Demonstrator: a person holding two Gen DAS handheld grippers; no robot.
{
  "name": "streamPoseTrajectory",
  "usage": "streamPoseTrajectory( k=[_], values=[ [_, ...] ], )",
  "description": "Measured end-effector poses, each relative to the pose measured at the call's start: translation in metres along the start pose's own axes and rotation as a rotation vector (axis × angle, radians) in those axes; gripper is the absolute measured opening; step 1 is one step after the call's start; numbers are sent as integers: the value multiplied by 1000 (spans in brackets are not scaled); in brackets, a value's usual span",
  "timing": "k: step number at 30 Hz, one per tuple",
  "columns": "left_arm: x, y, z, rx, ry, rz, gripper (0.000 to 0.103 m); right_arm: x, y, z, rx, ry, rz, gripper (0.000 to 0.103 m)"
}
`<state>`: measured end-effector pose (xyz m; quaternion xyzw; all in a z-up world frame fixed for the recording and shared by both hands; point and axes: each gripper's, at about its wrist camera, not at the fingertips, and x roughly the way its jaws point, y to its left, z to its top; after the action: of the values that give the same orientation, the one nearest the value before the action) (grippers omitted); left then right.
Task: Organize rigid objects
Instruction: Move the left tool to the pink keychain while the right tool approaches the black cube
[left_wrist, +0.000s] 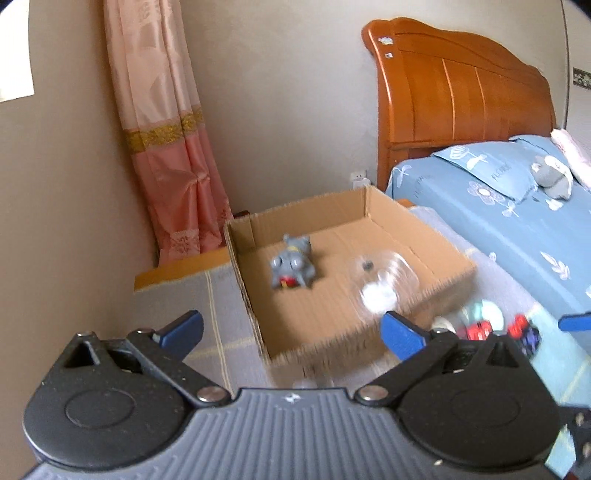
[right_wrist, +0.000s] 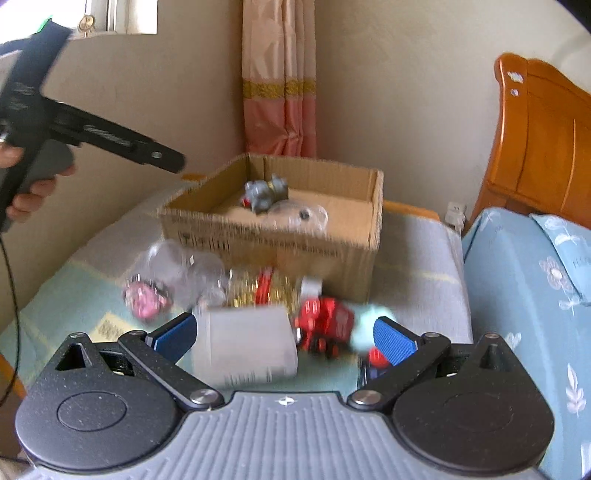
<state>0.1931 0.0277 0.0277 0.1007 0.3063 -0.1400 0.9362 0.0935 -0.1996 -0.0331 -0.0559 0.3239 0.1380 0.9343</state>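
Toys and jars (right_wrist: 251, 343) lie heaped on the blanket just before the cardboard box (right_wrist: 273, 243). Right gripper (right_wrist: 284, 338) hangs over the pile, tongs apart, a white jar between them: picking looks next, needing a clean close. Left gripper (left_wrist: 291, 328) is spread, empty. Inside the box: grey figurine (left_wrist: 291, 264), clear capsule (left_wrist: 384, 275).

Figurine (right_wrist: 266, 192) in box (right_wrist: 273, 247), seemingly.
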Motion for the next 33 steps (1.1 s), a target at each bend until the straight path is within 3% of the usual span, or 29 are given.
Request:
streamPoseTrajectory(
  k=[3, 10, 15, 19, 27, 33],
  values=[
    [-6, -7, -18, 18, 9, 2, 102, 0, -4, -20, 11, 27, -23, 103],
    [-8, -9, -58, -61, 68, -52, 102, 13, -28, -56, 54, 129, -110, 103],
    [6, -18, -86, -51, 125, -29, 102, 17, -42, -76, 112, 154, -154, 103],
    [19, -24, -101, -56, 160, -3, 102, 21, -40, -84, 126, 172, -164, 103],
    [40, -15, -121, -174, 225, 13, 102, 22, -41, -84, 130, 163, -142, 103],
    [43, -17, -125, -209, 183, 57, 103, 24, -42, -84, 122, 154, -133, 103]
  ],
)
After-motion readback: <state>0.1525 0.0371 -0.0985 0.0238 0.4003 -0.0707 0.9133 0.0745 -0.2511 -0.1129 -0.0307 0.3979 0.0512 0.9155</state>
